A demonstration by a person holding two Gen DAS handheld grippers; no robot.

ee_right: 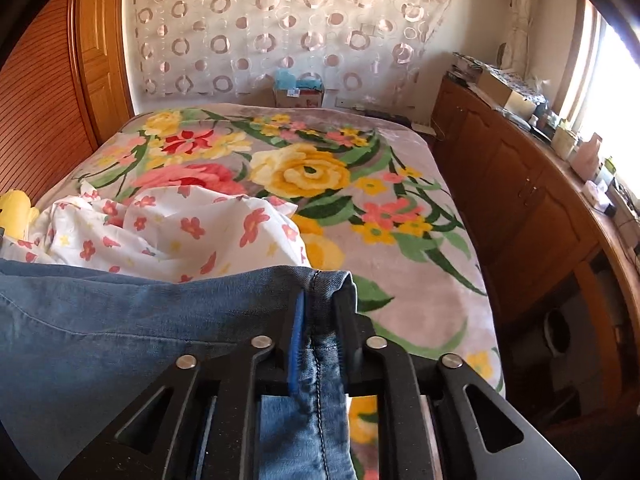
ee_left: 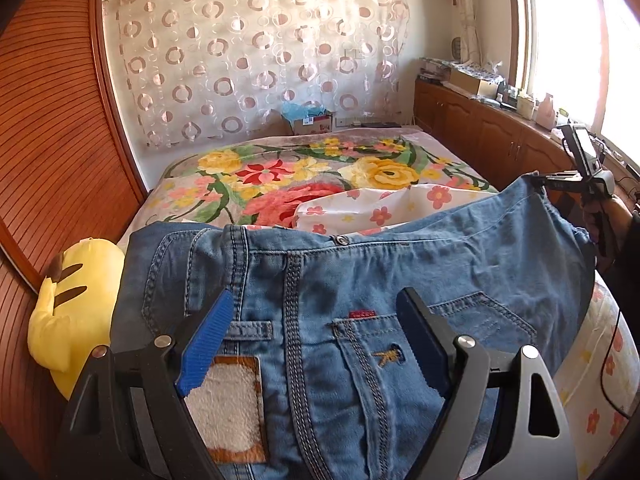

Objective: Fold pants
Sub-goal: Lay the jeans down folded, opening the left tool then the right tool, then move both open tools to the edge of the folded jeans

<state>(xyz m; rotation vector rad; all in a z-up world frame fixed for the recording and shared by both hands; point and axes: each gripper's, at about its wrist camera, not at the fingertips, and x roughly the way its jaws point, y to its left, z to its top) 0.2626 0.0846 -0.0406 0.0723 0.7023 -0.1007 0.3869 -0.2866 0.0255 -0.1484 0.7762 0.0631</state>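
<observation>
Between the spread fingers of the left gripper [ee_left: 316,344] lies the waistband end of the blue jeans [ee_left: 360,276], back side up, with a leather brand patch [ee_left: 228,408] by the blue-padded left finger and a stitched back pocket [ee_left: 400,360] by the right finger. That gripper stands wide open and grips nothing; whether its fingers touch the denim cannot be told. Ahead of it and off to its right, the right gripper [ee_left: 560,184] holds up a far corner of the jeans. From its own camera the right gripper [ee_right: 320,312] is closed tight on a hemmed denim edge of the jeans [ee_right: 120,320], the cloth pinched between its fingers. Beyond both grippers a white flowered sheet [ee_right: 180,228] lies crumpled on the floral blanket [ee_right: 320,176]. Left of the left gripper sits a yellow plush toy [ee_left: 76,308].
</observation>
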